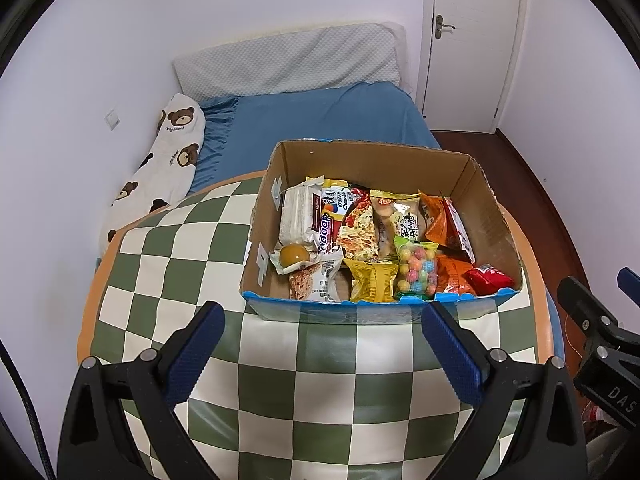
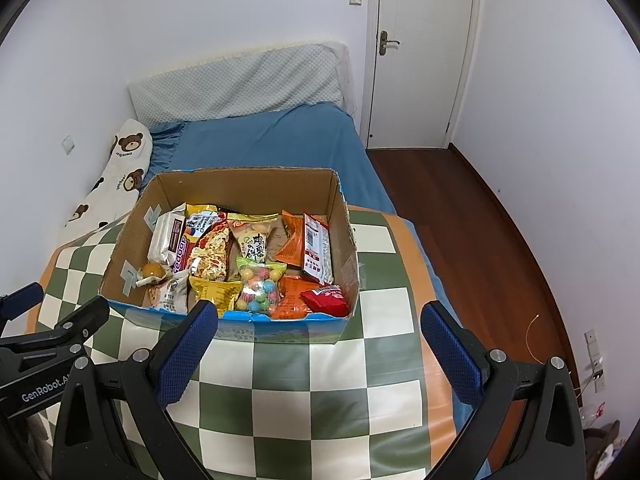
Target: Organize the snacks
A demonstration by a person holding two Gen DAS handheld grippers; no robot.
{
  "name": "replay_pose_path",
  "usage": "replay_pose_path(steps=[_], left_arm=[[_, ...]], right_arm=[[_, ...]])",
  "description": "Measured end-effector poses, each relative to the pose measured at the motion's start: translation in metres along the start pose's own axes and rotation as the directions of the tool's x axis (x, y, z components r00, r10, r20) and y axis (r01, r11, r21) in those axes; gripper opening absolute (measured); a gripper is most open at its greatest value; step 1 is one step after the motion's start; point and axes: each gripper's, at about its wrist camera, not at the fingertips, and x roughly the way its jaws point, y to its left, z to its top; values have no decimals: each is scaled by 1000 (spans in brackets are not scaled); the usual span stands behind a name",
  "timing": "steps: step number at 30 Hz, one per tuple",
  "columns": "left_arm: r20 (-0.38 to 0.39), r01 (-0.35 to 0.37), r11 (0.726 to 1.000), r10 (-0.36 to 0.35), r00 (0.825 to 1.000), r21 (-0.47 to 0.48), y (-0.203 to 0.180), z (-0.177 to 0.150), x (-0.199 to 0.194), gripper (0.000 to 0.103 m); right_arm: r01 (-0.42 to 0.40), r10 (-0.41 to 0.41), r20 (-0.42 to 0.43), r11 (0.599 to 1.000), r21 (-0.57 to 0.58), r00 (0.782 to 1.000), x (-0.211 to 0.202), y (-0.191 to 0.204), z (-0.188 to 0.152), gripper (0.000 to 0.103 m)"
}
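Note:
An open cardboard box (image 1: 492,216) stands on a green and white checked mat (image 1: 304,380). It holds several snack packets: a bag of coloured candy balls (image 1: 416,268), a yellow packet (image 1: 370,282), a red packet (image 1: 490,280), orange packets (image 1: 448,276) and a white wafer pack (image 1: 298,216). My left gripper (image 1: 322,320) is open and empty, just before the box's near wall. My right gripper (image 2: 320,320) is open and empty before the same box (image 2: 344,240). The candy bag (image 2: 258,288) and red packet (image 2: 326,300) lie near its front wall.
The mat (image 2: 320,392) lies on a bed with a blue sheet (image 1: 320,120). A bear-print pillow (image 1: 160,156) lies at the left by the wall. A white door (image 2: 424,52) and wooden floor (image 2: 460,220) are at the right. The other gripper shows at each view's edge.

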Motion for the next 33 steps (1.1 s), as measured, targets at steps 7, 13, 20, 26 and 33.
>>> replay_pose_path(steps=[7,13,20,26,33], left_arm=[[10,-1,1000,1,1000,5,0,1,-4,101],[11,0,1000,0,1000,7,0,1,-4,101],[15,-1,1000,0,1000,11,-2,3,-7,101],[18,-2,1000,2,1000,13,-3,4,-8,101],[29,-3,1000,3,1000,12,-5,4,-12,101]], right_arm=[[-6,6,2,1000,2,1000,-2,0,-1,103],[-10,10,8,1000,6,1000,-6,0,-1,103],[-10,9,14,1000,9,1000,-8,0,0,103],[-10,10,14,1000,11,1000,-8,0,0,103],[-9,8,18,1000,18,1000,-12,-2,0,103]])
